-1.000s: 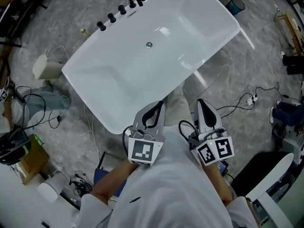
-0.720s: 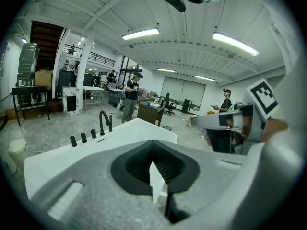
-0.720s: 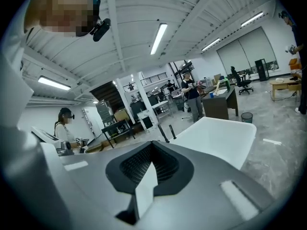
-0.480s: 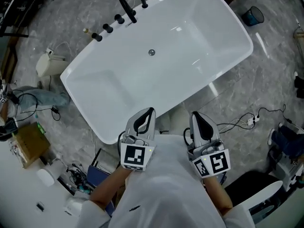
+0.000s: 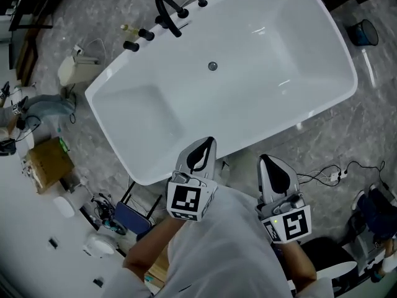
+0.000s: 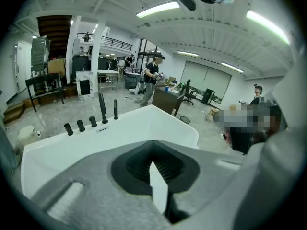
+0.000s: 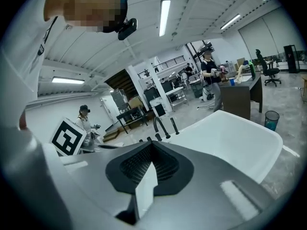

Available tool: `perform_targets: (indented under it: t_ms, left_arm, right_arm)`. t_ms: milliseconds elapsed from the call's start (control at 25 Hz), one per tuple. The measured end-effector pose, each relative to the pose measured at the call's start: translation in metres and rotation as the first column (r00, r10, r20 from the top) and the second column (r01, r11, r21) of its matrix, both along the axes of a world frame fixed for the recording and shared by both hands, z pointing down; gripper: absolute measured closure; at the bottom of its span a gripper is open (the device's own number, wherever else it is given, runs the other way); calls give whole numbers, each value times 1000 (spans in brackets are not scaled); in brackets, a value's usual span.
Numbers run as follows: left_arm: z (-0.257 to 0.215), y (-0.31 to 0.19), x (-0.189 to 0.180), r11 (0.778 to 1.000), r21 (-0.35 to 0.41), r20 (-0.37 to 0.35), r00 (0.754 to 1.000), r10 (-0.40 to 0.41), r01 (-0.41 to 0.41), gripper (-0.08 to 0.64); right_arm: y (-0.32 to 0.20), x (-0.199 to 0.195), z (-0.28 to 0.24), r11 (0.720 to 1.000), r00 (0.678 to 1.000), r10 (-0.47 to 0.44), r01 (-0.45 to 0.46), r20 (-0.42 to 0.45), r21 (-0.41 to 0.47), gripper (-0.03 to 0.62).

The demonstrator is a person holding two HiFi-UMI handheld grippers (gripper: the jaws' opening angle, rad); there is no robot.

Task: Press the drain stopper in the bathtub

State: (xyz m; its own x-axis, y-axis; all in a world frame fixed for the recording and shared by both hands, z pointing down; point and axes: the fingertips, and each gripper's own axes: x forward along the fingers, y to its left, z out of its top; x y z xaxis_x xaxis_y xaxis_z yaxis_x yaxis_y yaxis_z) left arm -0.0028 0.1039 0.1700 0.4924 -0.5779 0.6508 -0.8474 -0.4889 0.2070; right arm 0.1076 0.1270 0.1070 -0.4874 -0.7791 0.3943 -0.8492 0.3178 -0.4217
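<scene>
A white freestanding bathtub (image 5: 298, 98) fills the upper half of the head view. Its small round metal drain stopper (image 5: 213, 66) sits on the tub floor near the far wall, below the black faucet (image 5: 166, 8) and its knobs. My left gripper (image 5: 200, 151) is shut and empty, hovering just over the tub's near rim. To its right, my right gripper (image 5: 271, 166) is also shut and empty, outside the rim. In the left gripper view the left gripper (image 6: 152, 164) points over the bathtub (image 6: 124, 133). The right gripper (image 7: 153, 166) points along the bathtub (image 7: 230, 133).
Grey marble floor surrounds the tub. A cardboard box (image 5: 48, 163) and cables lie at the left, a white container (image 5: 71, 70) by the tub's far-left corner, a blue bin (image 5: 363, 33) at the right, and a power strip with cords (image 5: 332, 176). People stand far off in the hall.
The head view has shifted, so the tub sits further right and lower in the picture. Both grippers stay shut near the near rim; the right one is lower in view.
</scene>
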Motion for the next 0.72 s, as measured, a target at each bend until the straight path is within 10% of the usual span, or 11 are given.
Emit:
perform_targets:
  t_ms: [720]
  left_arm:
    - [183,-64,-10,990,-121,34,997,-69,72,561]
  right_arm:
    - [-67,-10,150,996,996,-79,78,-43,-37,588]
